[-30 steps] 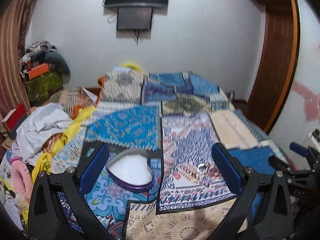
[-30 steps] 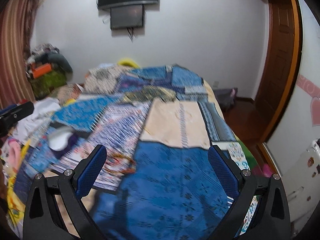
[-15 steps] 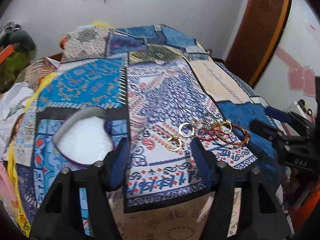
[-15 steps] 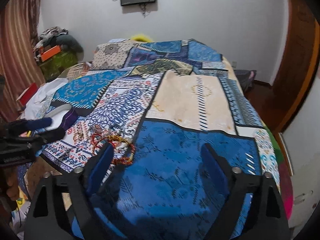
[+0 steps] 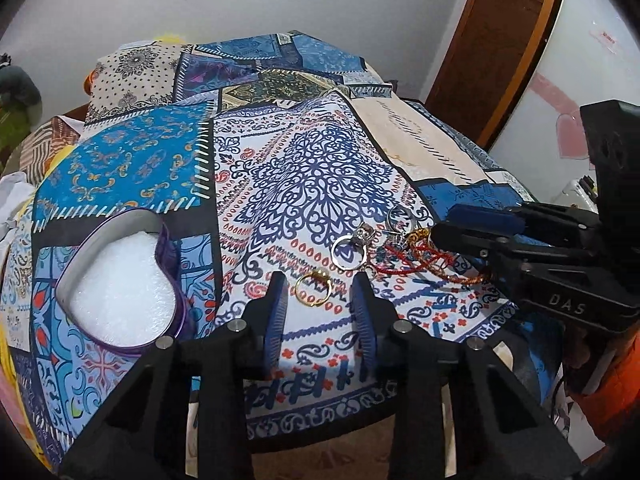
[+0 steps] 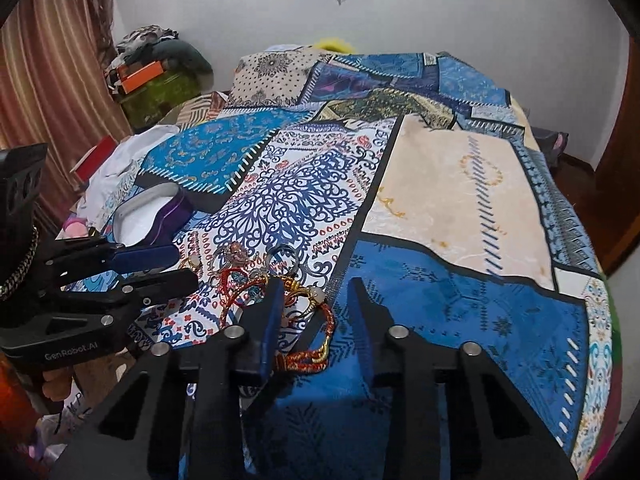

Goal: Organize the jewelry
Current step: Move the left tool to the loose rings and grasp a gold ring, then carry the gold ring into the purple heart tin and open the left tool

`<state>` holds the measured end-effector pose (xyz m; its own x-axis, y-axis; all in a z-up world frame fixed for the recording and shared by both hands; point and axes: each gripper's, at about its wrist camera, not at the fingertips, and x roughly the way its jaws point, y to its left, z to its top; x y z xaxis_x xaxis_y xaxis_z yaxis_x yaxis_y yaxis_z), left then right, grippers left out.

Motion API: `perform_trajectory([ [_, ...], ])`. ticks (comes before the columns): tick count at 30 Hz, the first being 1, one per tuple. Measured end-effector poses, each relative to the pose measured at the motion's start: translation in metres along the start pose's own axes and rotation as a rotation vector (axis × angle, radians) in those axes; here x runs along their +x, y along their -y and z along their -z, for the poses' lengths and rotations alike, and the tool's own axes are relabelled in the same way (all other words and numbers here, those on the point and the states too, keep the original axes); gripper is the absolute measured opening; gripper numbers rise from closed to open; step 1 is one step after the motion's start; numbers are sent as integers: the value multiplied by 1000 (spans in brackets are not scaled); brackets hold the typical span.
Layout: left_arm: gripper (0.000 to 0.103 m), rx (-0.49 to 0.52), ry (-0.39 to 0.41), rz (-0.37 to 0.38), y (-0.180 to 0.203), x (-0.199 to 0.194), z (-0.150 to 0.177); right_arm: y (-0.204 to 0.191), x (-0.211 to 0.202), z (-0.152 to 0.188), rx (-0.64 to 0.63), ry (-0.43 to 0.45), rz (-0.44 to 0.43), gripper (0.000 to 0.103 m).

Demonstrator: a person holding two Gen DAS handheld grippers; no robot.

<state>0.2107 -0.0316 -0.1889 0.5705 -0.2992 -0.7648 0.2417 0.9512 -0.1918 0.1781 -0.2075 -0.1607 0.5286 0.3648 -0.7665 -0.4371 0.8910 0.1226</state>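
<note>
On the patterned bedspread (image 5: 312, 168) lies a gold ring (image 5: 313, 289), right between the tips of my left gripper (image 5: 319, 278). Its jaws are closing and the pads stand clear of the ring. Just beyond lie a silver ring (image 5: 349, 253) and a tangle of red and gold bangles (image 5: 434, 262). A heart-shaped purple tin (image 5: 120, 280) with white padding sits to the left. My right gripper (image 6: 314, 292) hovers over the bangles (image 6: 320, 322), jaws closing, with a bangle between the fingers but not pressed. Each gripper shows in the other's view: right gripper (image 5: 444, 228), left gripper (image 6: 186, 264).
The heart tin (image 6: 148, 216) is at the left in the right wrist view. Piled clothes and an orange box (image 6: 140, 70) stand by the striped curtain (image 6: 48, 92). A wooden door frame (image 5: 496, 52) is on the right. The bed's near edge runs under both grippers.
Both grippers have dropped and tilted down toward the jewellery, and both sets of jaws have narrowed from wide apart. The gold ring now lies between the left fingertips.
</note>
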Motion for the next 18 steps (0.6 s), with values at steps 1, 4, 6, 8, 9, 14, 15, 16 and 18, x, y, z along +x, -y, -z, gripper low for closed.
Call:
perform_trajectory([
  [1,30,6,0,0,1,1,-1,1,2,0,3,-4,-4,25],
  [4,25,7,1,-1,2,4,-2,4,3,-1,9,-5,-8,23],
  [6,19,2,3,-3,1,5,-3,5,4,0,13,-6,-8,20],
  [8,18,-3,6,-2,1,5,-3,5,4,0,14,-8,-7,14],
  [9,18,-3,11,-4,1,4,-2,5,4,0,14,-8,-11,12],
  [14,17,-1,22,-3,5,-2,-2,5,0,-1,17,2,-7,9],
  [15,17,1,29,-6,6,-6,-2,5,-2,-1,18,6,-7,9],
  [16,17,2,35,-7,7,-8,-2,4,-3,-2,19,11,-6,9],
  [18,17,2,48,-9,8,-14,-3,3,-10,-5,24,30,-3,9],
])
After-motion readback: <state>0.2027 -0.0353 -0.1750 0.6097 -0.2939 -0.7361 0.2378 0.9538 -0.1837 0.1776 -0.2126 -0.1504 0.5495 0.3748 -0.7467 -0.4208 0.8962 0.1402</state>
